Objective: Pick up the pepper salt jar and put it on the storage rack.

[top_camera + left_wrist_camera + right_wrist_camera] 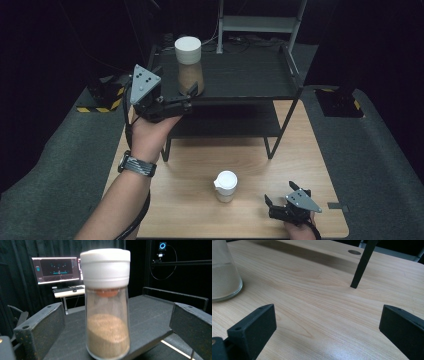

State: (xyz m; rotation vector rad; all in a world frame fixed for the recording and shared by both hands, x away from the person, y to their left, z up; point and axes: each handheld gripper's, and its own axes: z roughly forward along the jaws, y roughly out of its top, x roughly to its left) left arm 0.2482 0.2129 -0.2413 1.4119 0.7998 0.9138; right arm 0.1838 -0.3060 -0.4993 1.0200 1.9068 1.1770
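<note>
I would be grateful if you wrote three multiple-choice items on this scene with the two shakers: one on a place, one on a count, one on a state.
1. Where does the tall shaker stand?
A. on the wooden table
B. on the top shelf of the black rack
C. on the floor

2. How many white-capped shakers are in the high view?
A. one
B. two
C. four

3. How is the left gripper set?
A. shut on the cap
B. lying on the table
C. open, jaws either side of the tall shaker

Answers:
1 B, its base rests near the front edge of the black rack.
2 B, the tall one, plus the small shaker on the wooden table.
3 C, the left gripper view shows gaps between both jaws and the glass.
</note>
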